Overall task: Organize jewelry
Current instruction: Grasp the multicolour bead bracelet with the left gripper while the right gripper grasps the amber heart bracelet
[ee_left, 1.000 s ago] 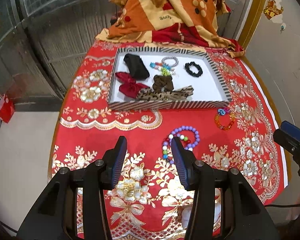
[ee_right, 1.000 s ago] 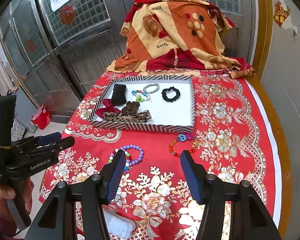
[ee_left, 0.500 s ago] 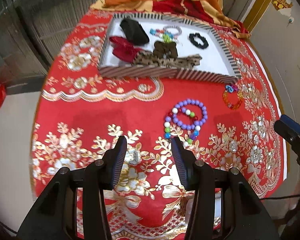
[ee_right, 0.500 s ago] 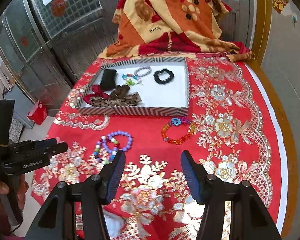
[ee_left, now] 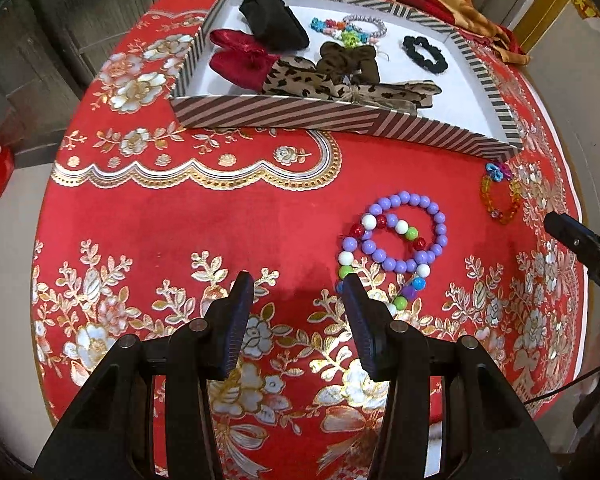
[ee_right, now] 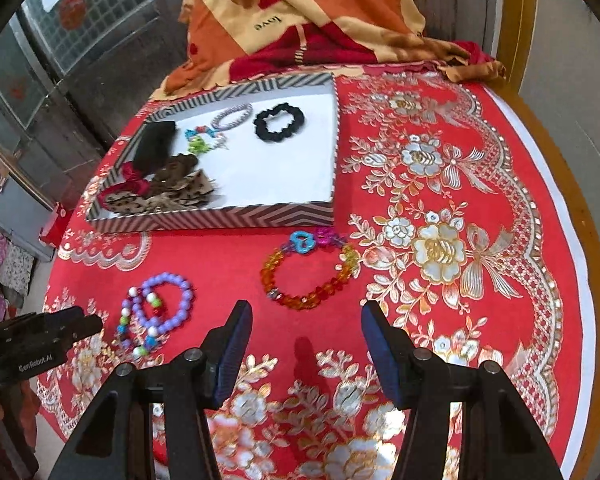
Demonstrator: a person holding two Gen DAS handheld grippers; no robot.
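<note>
Both claws hang released over the red cloth (ee_left: 228, 216). Left gripper (ee_left: 296, 292) — purple bead bracelets (ee_left: 400, 236) just beyond its right finger, perhaps two, tangled. Right gripper (ee_right: 306, 320) — amber bracelet (ee_right: 308, 268) just ahead; striped tray (ee_right: 220, 216) farther.

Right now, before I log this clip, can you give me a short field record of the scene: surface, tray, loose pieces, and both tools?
surface: red cloth with gold flowers
tray: striped tray, far side of the cloth
in tray: black scrunchie, bracelets, fabric bows
loose on cloth: purple bracelet; amber bracelet
left tool: open, empty, purple bracelet just beyond its right finger
right tool: open, empty, amber bracelet just ahead of it
left to do: both loose bracelets still outside the tray
</note>
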